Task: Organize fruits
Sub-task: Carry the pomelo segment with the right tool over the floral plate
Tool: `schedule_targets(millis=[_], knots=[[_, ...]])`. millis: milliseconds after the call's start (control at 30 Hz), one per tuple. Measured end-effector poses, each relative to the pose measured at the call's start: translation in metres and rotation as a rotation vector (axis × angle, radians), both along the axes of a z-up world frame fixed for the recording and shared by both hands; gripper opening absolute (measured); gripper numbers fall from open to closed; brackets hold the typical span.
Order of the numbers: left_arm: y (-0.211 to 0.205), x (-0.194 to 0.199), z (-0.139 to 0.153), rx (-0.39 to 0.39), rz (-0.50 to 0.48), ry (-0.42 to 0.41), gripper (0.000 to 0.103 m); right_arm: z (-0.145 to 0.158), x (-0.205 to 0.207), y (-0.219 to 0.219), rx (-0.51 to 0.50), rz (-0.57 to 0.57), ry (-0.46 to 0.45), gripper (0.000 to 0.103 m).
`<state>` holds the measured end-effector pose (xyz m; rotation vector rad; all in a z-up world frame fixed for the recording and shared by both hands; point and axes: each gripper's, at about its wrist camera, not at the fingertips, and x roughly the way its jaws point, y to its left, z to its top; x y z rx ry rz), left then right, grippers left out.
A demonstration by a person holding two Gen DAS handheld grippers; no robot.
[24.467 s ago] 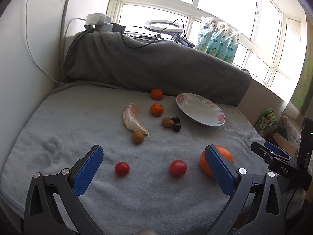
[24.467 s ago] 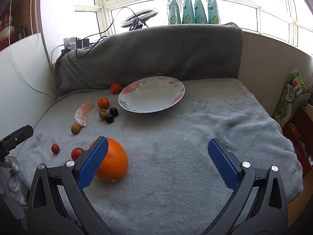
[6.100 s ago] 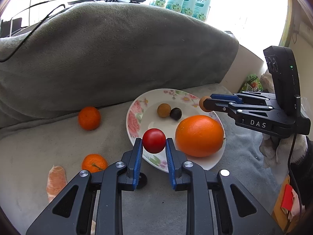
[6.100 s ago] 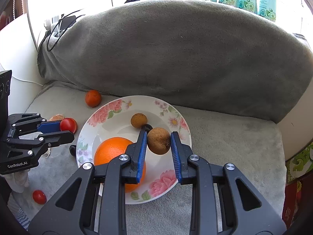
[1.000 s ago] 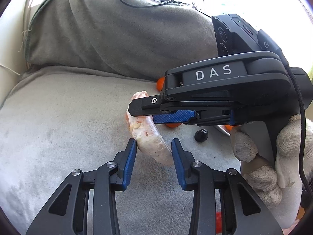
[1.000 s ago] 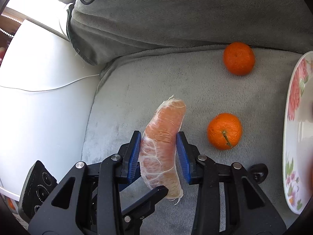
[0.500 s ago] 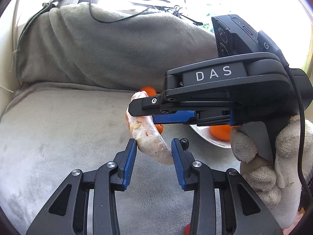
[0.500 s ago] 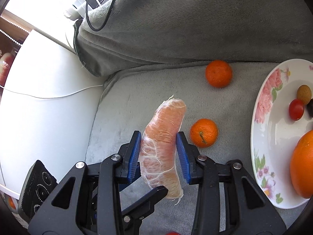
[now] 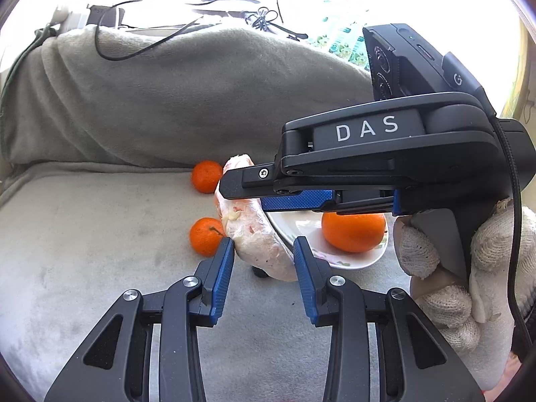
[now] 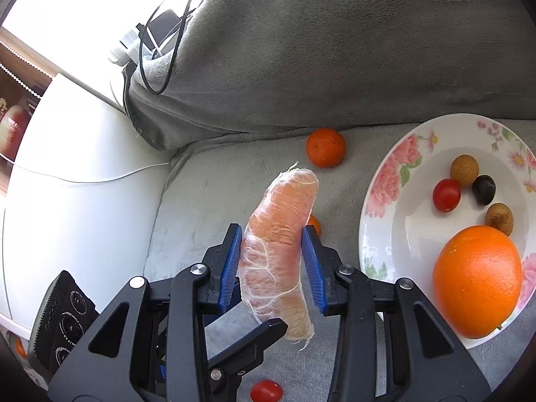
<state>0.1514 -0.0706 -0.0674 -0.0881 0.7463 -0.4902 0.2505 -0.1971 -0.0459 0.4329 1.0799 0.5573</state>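
Both grippers hold one peeled pomelo segment above the grey blanket. My right gripper is shut on its middle. My left gripper is shut on the lower end of the segment. The floral plate lies to the right and holds a large orange, a cherry tomato, a dark fruit and two brown longans. Two mandarins lie on the blanket left of the plate. A loose cherry tomato lies near the front.
A grey cushion-covered backrest runs behind the fruits, with cables and a power strip on top. A white wall panel borders the blanket on the left. A small dark fruit lies under the segment.
Both grippers have carried the pomelo segment to the right, toward the plate. The plate and large orange now show more fully in both views.
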Motion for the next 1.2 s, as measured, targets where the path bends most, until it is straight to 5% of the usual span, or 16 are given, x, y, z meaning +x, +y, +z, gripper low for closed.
schedule_targets(millis=[233,1200], knots=[[-0.018,0.002,0.017,0.001,-0.038,0.007,0.035,0.000,0.001,-0.026,-0.012,-0.033,0.000,0.038],[-0.054,0.040,0.004,0.001,-0.080,0.048,0.035,-0.006,0.017,-0.061,-0.068,-0.081,0.005,0.039]])
